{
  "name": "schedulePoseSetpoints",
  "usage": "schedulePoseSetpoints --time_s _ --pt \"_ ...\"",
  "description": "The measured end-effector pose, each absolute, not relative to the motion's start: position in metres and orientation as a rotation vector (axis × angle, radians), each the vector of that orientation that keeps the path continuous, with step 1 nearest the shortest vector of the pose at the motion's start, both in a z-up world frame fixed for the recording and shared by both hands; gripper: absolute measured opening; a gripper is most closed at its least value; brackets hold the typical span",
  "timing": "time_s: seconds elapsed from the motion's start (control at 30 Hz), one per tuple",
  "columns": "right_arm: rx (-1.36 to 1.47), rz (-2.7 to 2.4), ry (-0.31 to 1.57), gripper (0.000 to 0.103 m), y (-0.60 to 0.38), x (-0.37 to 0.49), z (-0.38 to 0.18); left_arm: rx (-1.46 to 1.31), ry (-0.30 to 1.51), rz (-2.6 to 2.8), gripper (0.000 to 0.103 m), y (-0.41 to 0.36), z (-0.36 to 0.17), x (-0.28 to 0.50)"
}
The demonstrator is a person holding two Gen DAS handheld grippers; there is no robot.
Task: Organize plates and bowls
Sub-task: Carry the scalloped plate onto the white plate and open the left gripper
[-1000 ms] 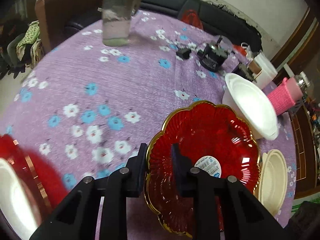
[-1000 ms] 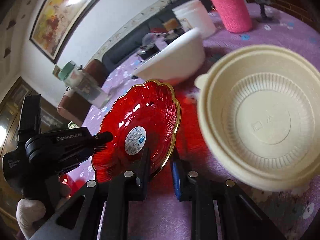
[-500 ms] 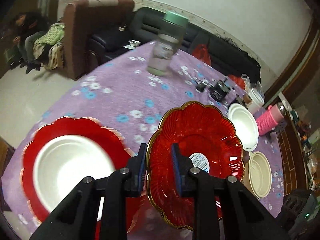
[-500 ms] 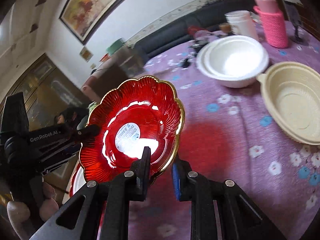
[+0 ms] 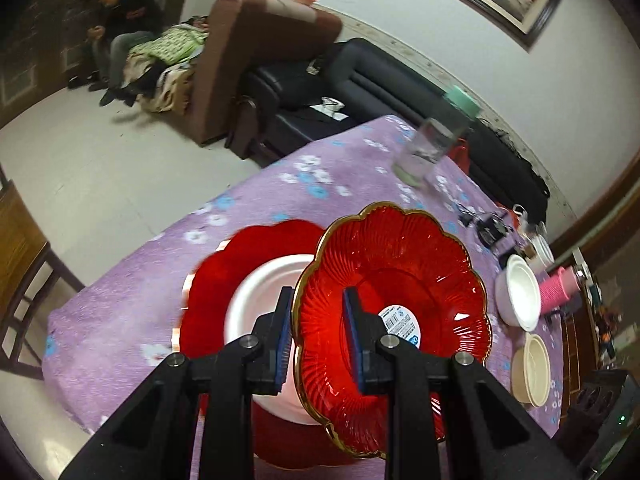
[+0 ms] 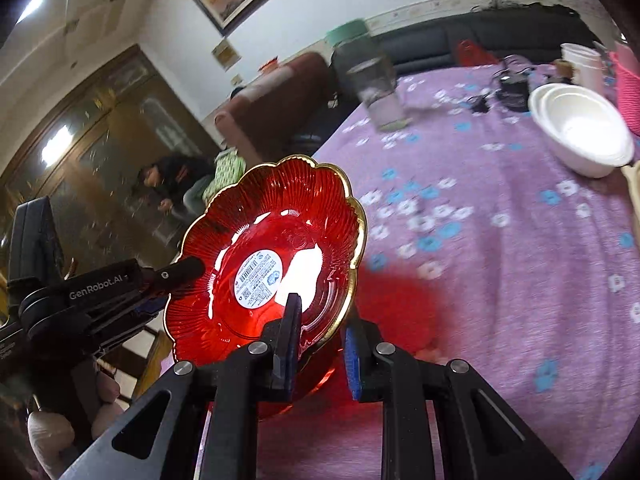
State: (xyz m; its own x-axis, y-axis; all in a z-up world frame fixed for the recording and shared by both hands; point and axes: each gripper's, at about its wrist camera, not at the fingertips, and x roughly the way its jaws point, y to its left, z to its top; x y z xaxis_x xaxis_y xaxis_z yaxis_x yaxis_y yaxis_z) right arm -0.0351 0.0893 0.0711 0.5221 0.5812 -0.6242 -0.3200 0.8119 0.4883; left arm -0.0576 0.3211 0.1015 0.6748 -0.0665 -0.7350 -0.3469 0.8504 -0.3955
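Both tongs, left (image 5: 316, 340) and right (image 6: 320, 340), clamp the red plate (image 5: 400, 280).

My left gripper (image 5: 316, 336) clamps the rim of the red scalloped glass plate (image 5: 400, 280), held above the purple floral tablecloth (image 5: 120, 320). At nine o'clock of it, a second red plate (image 5: 224, 264) carries a white dish (image 5: 256, 300). White bowls (image 5: 518, 292) and a cream bowl (image 5: 532, 370) at three o'clock.

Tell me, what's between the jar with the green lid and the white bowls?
In the right wrist view, only flowered purple cloth and small black gadgets lie between the jar and white bowls.
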Motion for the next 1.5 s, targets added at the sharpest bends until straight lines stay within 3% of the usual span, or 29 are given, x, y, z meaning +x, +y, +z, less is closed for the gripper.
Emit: schedulePoseSetpoints --time_s 1.1,1.2,1.27,1.33,1.4,1.5 --pt "0.307 0.576 0.954 0.024 0.125 -0.022 0.045 -0.594 0.861 0.22 0.024 0.351 0.065 -0.061" --pt "0.316 0.581 0.949 0.024 0.124 -0.023 0.045 -0.632 0.851 0.194 0.037 0.353 0.062 -0.062" --pt "0.32 0.589 0.944 0.03 0.124 -0.022 0.045 -0.642 0.842 0.193 0.046 0.353 0.062 -0.065" --pt "0.314 0.578 0.924 0.045 0.122 -0.023 0.047 -0.644 0.831 0.197 0.054 0.352 0.063 -0.068" --pt "0.311 0.569 0.904 0.052 0.119 -0.023 0.05 -0.654 0.824 0.182 0.057 0.351 0.066 -0.071" --pt "0.322 0.558 0.875 0.053 0.109 -0.027 0.057 -0.659 0.813 0.175 0.062 0.347 0.072 -0.079"
